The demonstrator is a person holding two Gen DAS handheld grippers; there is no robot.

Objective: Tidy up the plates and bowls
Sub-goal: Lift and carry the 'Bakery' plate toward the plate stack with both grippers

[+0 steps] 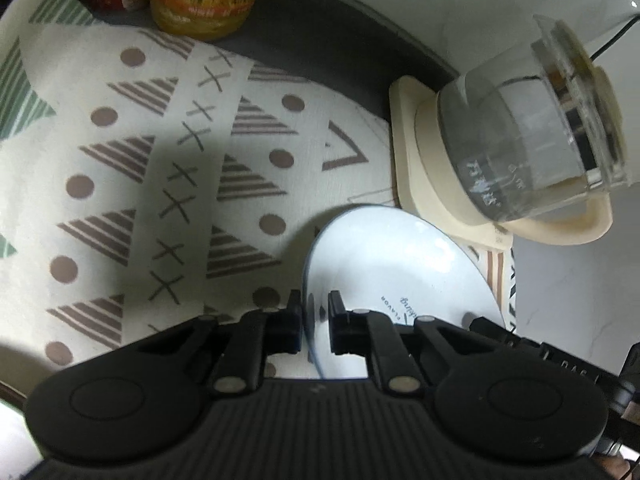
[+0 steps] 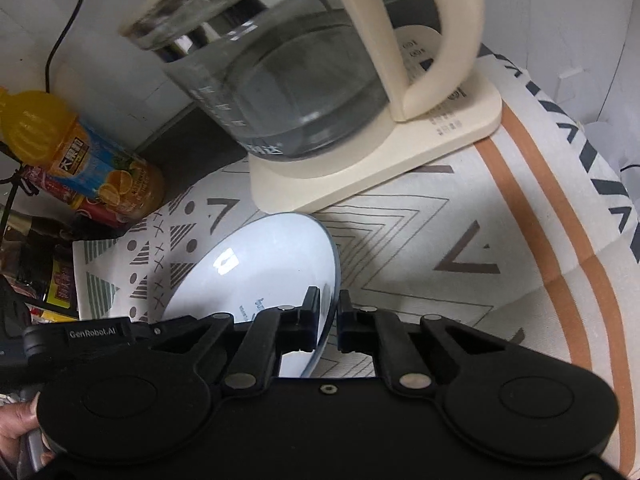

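Both the left gripper (image 1: pixel 314 322) and the right gripper (image 2: pixel 329 318) clamp opposite rims of the white plate (image 1: pixel 384 268), near the kettle (image 1: pixel 532 136) at the tablecloth's (image 1: pixel 160 160) edge.

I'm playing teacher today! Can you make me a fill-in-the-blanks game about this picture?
1. Both grippers are shut on the rim of the white ____.
2. The kettle has a cream ____.
3. The bottle holds ____ juice.
4. The left gripper and right gripper hold ____ sides of it.

Missing words: plate; handle; orange; opposite

White wall (image 2: pixel 132 76) behind patterned tablecloth (image 1: pixel 120 160).
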